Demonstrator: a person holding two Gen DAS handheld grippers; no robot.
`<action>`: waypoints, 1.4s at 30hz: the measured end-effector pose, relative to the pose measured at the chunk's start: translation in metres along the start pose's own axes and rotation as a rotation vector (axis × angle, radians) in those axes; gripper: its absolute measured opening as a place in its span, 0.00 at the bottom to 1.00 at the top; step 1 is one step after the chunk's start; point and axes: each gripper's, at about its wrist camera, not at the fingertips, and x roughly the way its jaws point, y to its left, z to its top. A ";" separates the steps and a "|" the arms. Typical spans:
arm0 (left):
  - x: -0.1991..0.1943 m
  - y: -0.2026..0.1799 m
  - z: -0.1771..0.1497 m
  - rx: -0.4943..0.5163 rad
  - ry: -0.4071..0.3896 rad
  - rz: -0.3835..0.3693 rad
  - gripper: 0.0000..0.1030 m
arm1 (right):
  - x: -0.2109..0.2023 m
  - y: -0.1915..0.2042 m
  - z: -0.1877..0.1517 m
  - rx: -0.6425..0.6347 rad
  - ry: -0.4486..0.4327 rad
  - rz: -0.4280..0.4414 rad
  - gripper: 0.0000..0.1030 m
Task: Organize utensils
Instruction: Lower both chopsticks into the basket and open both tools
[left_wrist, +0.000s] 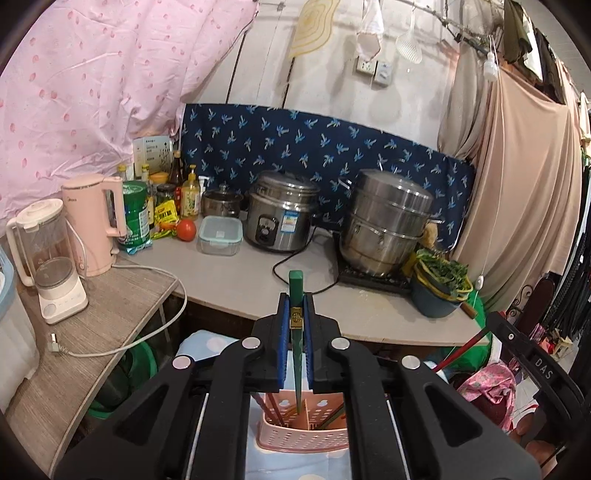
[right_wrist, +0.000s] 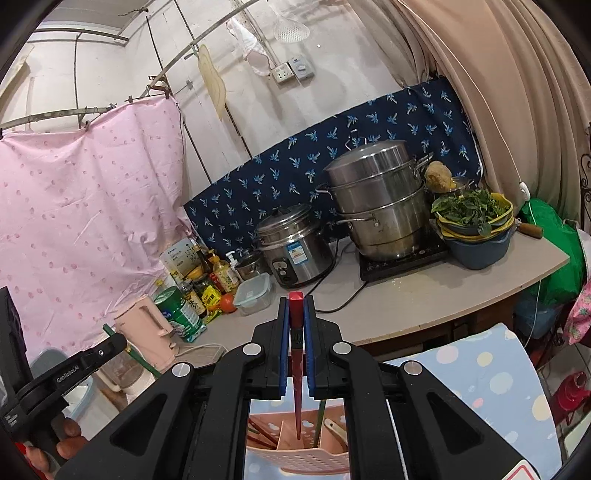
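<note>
Left gripper clamped on one green chopstick, long axis upright, thick end up, tip down into pink holder; right gripper clamped on one red chopstick, upright too, tip in same holder's middle slot; several more sticks inside, count unclear

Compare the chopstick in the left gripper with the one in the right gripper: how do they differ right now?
Colour: the left gripper pinches a green chopstick; the right gripper pinches a red chopstick.
Marking: the green chopstick carries a gold band with an emblem between the pads; the red chopstick shows only a dark mark there.
Shared: both hang tip-down, thick end above the pads, over the pink utensil basket, which already holds other chopsticks.
</note>
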 end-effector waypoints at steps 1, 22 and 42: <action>0.005 0.001 -0.003 0.002 0.009 0.004 0.07 | 0.004 -0.002 -0.004 0.003 0.010 -0.003 0.07; 0.048 0.012 -0.041 -0.029 0.124 0.000 0.11 | 0.035 -0.005 -0.040 -0.029 0.125 -0.035 0.14; -0.017 0.008 -0.074 0.039 0.108 0.051 0.34 | -0.041 0.022 -0.089 -0.154 0.198 -0.030 0.25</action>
